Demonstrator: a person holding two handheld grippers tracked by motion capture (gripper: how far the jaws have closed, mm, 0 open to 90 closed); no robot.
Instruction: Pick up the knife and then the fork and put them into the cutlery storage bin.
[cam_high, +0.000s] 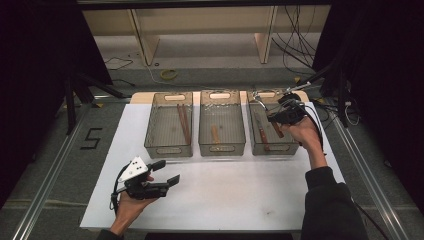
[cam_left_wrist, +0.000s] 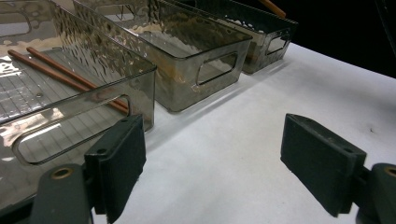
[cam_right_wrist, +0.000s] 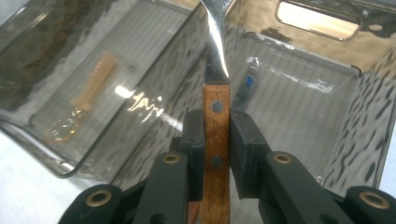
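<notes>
Three see-through bins stand side by side along the far half of the white table. The left bin, the middle bin and the right bin sit close together, so the gaps between them are too thin for a hand. Their walls block the way from the side, but every top is open. Two brown chopsticks lie in the left bin. The right gripper hangs over the right bin. The near half of the table is bare, apart from the left gripper at its left.
</notes>
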